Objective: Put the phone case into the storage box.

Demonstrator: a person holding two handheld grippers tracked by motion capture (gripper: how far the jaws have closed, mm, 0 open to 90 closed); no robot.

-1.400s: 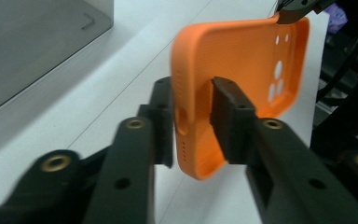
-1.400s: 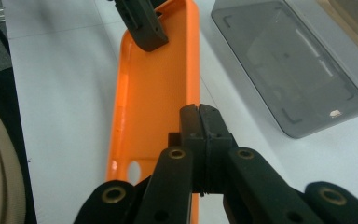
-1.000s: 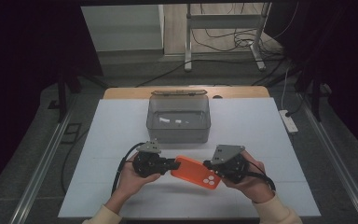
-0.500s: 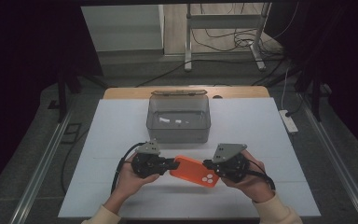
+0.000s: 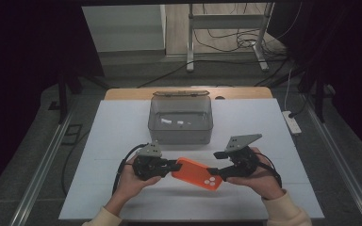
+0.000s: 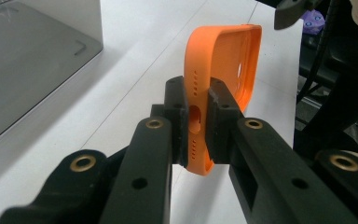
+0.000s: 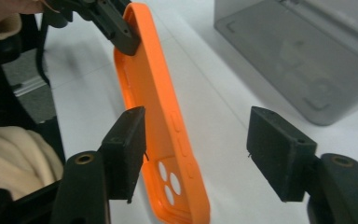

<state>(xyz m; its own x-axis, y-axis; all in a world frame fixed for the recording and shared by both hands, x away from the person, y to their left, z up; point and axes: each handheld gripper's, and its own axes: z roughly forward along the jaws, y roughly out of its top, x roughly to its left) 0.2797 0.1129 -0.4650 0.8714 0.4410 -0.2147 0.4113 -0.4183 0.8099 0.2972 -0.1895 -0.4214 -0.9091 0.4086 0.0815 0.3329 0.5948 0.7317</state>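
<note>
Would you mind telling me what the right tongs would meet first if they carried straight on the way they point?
Probably the orange phone case, already between the open jaws; beyond it, the left tongs gripping its far end.

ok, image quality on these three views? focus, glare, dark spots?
High view: table evenly lit, surroundings nearly black, faint glare in the grey bin. Left gripper view: orange phone case sharp, nearest jaw parts soft. Right gripper view: case fairly sharp, bin slightly blurred.
</note>
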